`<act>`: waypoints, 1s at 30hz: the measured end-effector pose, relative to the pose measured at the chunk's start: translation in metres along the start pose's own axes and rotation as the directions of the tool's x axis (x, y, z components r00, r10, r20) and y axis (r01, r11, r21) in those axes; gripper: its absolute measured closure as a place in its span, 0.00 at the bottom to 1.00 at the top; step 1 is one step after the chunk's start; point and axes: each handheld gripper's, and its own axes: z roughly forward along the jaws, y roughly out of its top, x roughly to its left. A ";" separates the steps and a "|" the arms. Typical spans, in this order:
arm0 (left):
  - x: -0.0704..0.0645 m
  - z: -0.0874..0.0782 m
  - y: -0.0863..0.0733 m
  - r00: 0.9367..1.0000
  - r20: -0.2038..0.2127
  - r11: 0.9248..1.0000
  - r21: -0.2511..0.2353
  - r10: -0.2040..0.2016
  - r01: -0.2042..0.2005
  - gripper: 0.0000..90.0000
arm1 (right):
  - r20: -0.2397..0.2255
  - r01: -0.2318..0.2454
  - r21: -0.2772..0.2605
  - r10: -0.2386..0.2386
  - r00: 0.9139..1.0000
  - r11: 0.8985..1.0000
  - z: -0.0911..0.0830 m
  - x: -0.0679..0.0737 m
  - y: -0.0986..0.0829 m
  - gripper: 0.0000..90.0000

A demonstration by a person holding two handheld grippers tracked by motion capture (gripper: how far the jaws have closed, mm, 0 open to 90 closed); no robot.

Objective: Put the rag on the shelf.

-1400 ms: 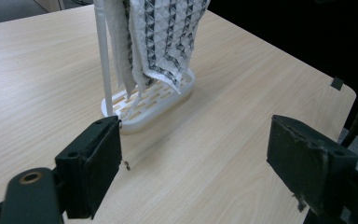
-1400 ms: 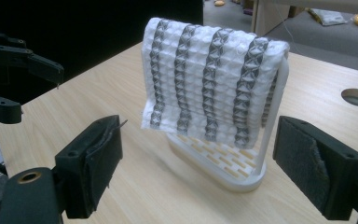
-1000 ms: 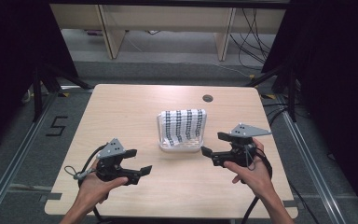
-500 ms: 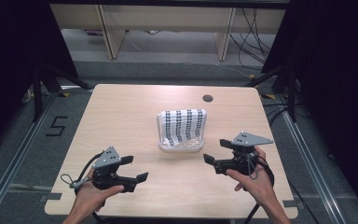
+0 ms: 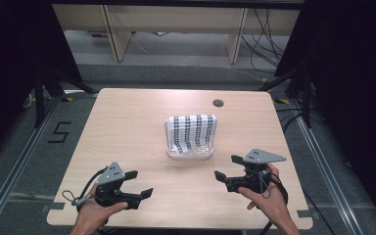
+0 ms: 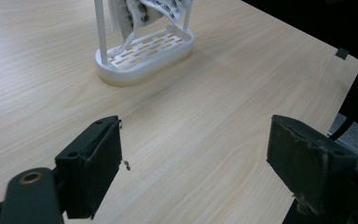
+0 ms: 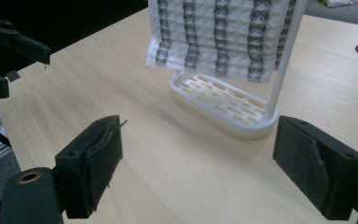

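Note:
A white rack (image 5: 190, 155) stands at the table's middle, and a white cloth with dark patterned stripes (image 5: 193, 132) hangs over its top bar. My left gripper (image 5: 141, 182) is held near the front left edge, open, nothing between its jaws. My right gripper (image 5: 226, 167) hovers at the front right, also open and holding nothing. Both are well short of the rack. In the left gripper view, the left gripper (image 6: 193, 140) faces the slotted rack base (image 6: 144, 53). In the right gripper view, the right gripper (image 7: 198, 135) faces the cloth (image 7: 219, 32) and rack base (image 7: 223, 105).
A round cable hole (image 5: 218, 103) sits in the wooden table (image 5: 127, 122) near its far edge. Bare wood lies between the grippers and the rack. On the floor at left is a "5" marking (image 5: 58, 132). Cables (image 5: 269, 34) and furniture legs lie beyond the table.
Both grippers have drawn back toward the near edge of the table, away from the rack, and stayed open. The rack and cloth have not moved.

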 end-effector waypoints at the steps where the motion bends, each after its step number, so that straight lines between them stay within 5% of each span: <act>1: 0.000 0.001 -0.002 1.000 0.005 1.000 -0.009 -0.005 0.005 0.19 | -0.006 0.005 0.001 -0.005 1.000 1.000 0.001 0.000 -0.002 0.19; 9: -0.004 0.004 -0.015 1.000 0.012 1.000 0.010 -0.008 0.008 0.19 | -0.023 -0.021 0.012 0.022 0.999 1.000 0.004 0.005 -0.020 0.19; 15: -0.007 0.005 -0.025 1.000 0.016 1.000 0.020 -0.006 0.006 0.19 | -0.028 0.001 0.042 0.000 1.000 0.999 0.010 0.007 -0.034 0.19; 17: -0.008 0.005 -0.030 1.000 0.017 1.000 0.026 -0.007 0.007 0.19 | -0.024 -0.027 0.069 0.029 0.999 0.997 0.011 0.010 -0.038 0.19; 20: -0.009 0.006 -0.035 1.000 0.020 0.999 0.034 -0.002 0.001 0.19 | -0.045 0.006 0.072 -0.002 0.999 0.997 0.015 0.009 -0.043 0.19; 30: -0.013 0.008 -0.046 1.000 0.014 0.998 0.053 0.020 -0.021 0.19 | -0.044 -0.003 0.097 0.007 0.999 0.995 0.013 0.019 -0.058 0.19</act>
